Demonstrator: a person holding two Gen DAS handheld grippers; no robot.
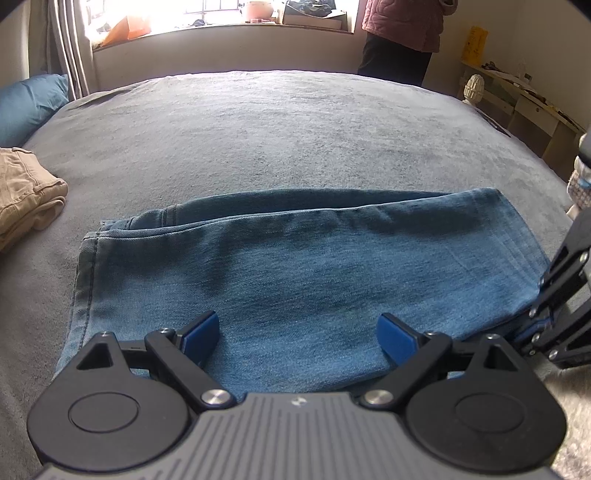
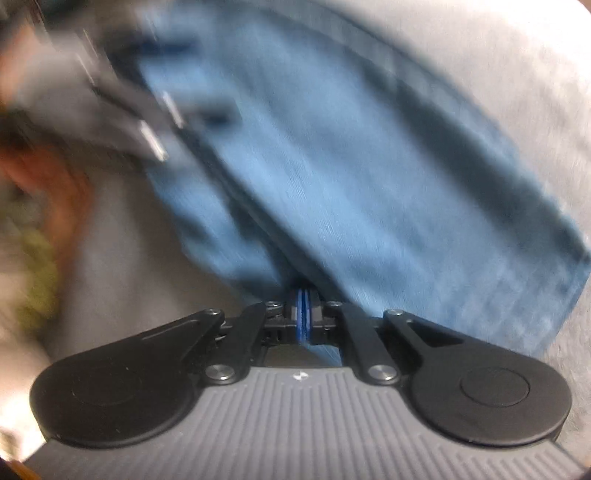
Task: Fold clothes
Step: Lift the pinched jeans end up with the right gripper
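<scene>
Folded blue jeans [image 1: 295, 258] lie across the grey bed cover [image 1: 258, 122]. My left gripper [image 1: 299, 325] hovers open over their near edge, its blue pads [image 1: 201, 338] wide apart with only denim below them. My right gripper [image 2: 303, 295] points steeply down, shut on the near right edge of the jeans [image 2: 351, 166]. The denim runs up into its closed pads. In the left wrist view the right gripper [image 1: 532, 328] reaches in from the right at that same edge. The right wrist view is smeared by motion, and the left gripper [image 2: 147, 122] shows there as a blur at the upper left.
Folded beige trousers [image 1: 26, 184] lie at the left on the bed, with a blue pillow [image 1: 29, 103] behind them. A person in a pink jacket [image 1: 402, 33] stands beyond the far edge by the window. A pale desk [image 1: 524, 99] is at the right.
</scene>
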